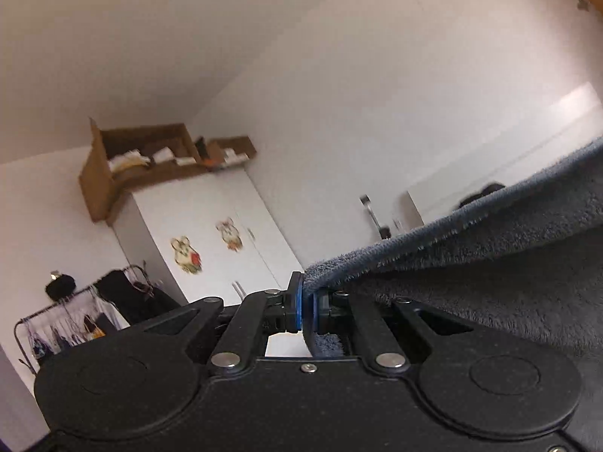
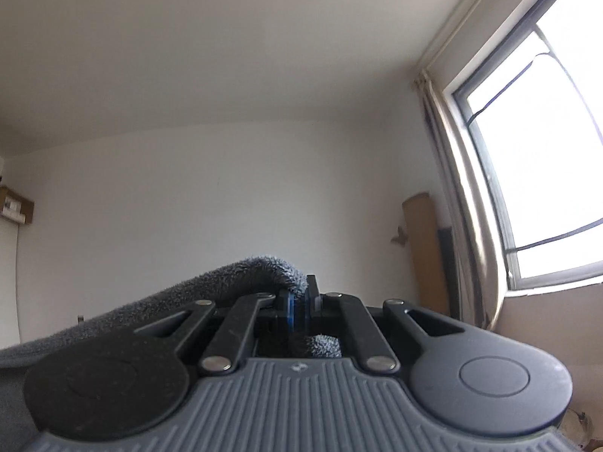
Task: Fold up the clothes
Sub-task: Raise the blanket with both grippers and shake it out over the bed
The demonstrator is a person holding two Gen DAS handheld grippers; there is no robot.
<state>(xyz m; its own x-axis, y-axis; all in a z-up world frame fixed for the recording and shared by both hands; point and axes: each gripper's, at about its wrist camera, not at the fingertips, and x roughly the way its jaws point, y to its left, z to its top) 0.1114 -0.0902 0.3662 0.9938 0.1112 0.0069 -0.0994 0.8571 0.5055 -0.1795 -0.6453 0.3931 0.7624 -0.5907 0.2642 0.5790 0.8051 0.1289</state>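
Both grippers, left gripper (image 1: 307,310) and right gripper (image 2: 299,310), pinch the grey towel (image 1: 490,263).

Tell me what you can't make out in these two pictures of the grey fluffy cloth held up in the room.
- What garment the grey cloth is: the left view's right edge cuts it off, and the right tongs hide most of it in the right view.
- The surface to fold on: both cameras point up at walls.
- The hands holding the left tongs: out of frame.
- Contents of the cardboard boxes on the wardrobe: too small.
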